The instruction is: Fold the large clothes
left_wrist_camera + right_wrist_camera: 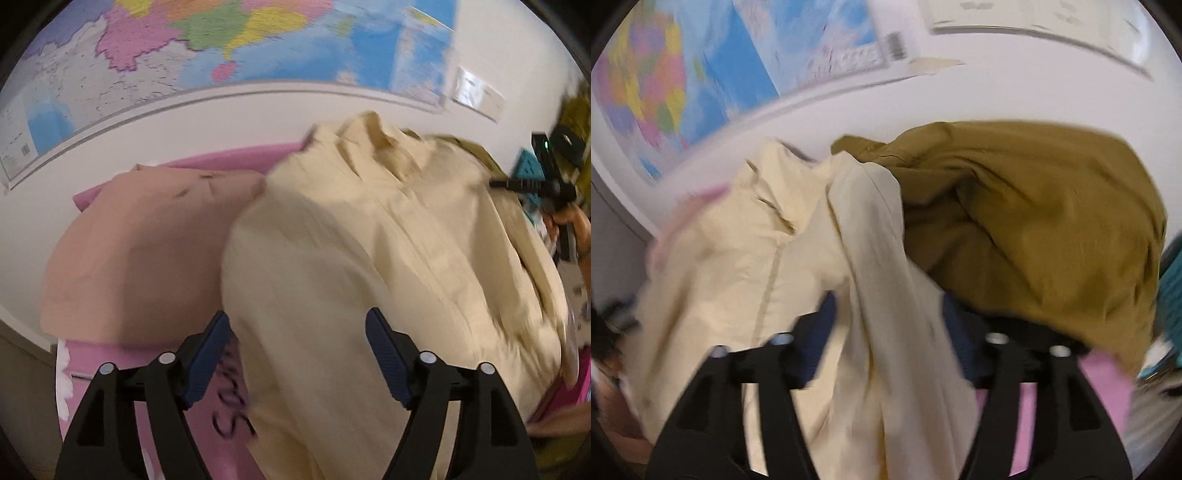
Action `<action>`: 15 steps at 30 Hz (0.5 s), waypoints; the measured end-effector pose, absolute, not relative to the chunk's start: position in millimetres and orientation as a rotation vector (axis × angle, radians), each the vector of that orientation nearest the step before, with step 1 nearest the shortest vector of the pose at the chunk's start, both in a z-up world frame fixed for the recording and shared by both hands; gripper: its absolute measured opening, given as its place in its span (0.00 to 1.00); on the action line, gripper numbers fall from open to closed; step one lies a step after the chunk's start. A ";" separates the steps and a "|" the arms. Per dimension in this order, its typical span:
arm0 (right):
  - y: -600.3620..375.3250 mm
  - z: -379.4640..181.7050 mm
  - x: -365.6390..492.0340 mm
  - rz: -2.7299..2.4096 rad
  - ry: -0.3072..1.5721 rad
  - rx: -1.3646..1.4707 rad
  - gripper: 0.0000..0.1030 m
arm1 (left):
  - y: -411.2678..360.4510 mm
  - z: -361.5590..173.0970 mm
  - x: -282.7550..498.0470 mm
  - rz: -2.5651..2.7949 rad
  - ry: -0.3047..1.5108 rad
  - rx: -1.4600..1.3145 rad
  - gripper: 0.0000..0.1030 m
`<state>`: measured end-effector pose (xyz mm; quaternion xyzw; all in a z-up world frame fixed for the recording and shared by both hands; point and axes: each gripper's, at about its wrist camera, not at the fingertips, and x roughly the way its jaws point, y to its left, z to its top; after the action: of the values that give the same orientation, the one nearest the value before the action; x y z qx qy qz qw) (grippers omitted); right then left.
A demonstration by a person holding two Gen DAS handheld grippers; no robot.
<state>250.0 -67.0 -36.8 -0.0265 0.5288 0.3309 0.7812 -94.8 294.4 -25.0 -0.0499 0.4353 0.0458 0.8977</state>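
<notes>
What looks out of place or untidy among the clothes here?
The cream cotton garment is crumpled, not flat, and overlaps the mustard-brown garment. The peach folded garment looks neat.

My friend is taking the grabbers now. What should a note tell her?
Left gripper: jaws wide open, cream garment between them, nothing pinched.
Right gripper: jaws open, a fold of the cream garment running between them; the picture is blurred.
Clothes: cream garment rumpled on the pink surface; peach garment lies left of it, mustard garment bunched to its right.
Done: the cream one isn't folded.
Left: probably spread it flat, fold it, then the mustard one.
</notes>
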 end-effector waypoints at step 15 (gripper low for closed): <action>-212.0 -38.0 153.1 0.780 1.178 0.128 0.03 | 303.4 -15.7 -106.2 0.189 0.883 -0.192 0.04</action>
<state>153.1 -212.0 -38.0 0.0586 0.5409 0.3582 0.7588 -106.2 303.4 -15.7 -0.0928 0.4258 0.0909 0.8954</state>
